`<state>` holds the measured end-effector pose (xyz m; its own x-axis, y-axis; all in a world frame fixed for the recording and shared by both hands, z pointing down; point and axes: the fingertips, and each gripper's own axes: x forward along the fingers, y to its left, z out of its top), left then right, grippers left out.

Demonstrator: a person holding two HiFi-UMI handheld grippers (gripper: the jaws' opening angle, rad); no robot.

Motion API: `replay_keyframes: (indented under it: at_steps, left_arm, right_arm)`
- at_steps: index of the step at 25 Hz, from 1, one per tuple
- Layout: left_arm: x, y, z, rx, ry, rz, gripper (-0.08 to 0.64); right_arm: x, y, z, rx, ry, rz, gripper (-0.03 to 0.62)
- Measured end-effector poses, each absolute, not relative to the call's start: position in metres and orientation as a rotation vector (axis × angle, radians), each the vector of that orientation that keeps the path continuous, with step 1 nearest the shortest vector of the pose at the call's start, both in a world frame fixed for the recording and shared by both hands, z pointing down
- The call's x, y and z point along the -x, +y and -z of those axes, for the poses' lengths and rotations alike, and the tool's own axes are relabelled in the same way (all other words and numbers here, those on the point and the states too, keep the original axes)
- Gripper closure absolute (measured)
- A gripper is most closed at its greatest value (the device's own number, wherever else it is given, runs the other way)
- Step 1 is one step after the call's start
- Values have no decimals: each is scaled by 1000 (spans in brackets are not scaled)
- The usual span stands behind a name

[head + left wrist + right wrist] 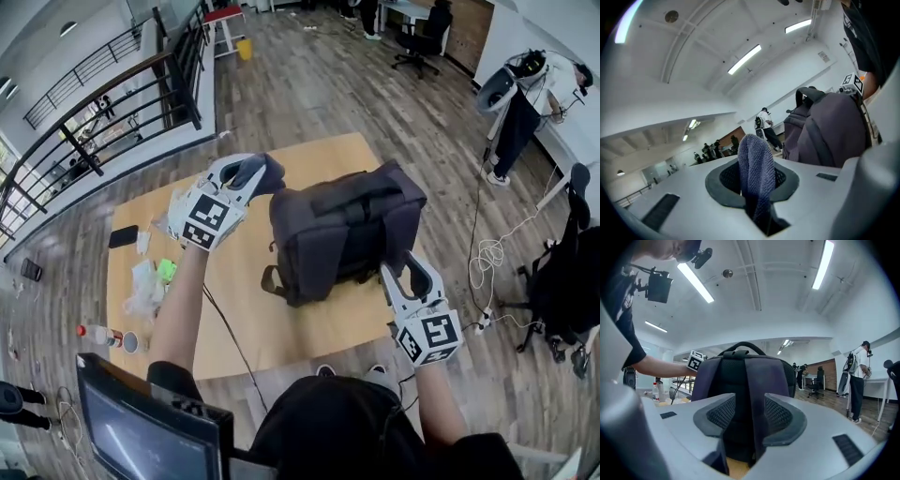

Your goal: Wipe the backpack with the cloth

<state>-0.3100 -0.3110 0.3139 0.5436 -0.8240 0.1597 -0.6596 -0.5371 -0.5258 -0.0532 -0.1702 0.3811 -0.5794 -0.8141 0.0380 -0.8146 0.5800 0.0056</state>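
A dark grey backpack stands on the wooden table, with its strapped back toward me. My left gripper hovers by the bag's upper left corner, shut on a blue-grey cloth. In the left gripper view the cloth is folded up between the jaws of that gripper, and the backpack is to its right. My right gripper is at the bag's near right corner. In the right gripper view this gripper stands open with the backpack's straps just ahead of its pads.
A black phone, plastic wrappers and a bottle lie on the table's left part. A dark screen sits at the near left. A railing runs behind, and cables lie on the floor at right.
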Motion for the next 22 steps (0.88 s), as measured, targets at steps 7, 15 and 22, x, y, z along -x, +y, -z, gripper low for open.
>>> replay_keyframes:
  at_steps: [7,15,22]
  left_arm:
    - [255,-306,-341,2676,924,416,492]
    - [237,-267,-352,2813,778,331,495]
    - [211,-205,-354,2864,793,195,495]
  right_arm:
    - [58,-200,-391,-1413,-2627,25,411]
    - [59,-232,-394,-1365,-2648,32,411]
    - [71,-284,-396,-1163,-2685,47,416]
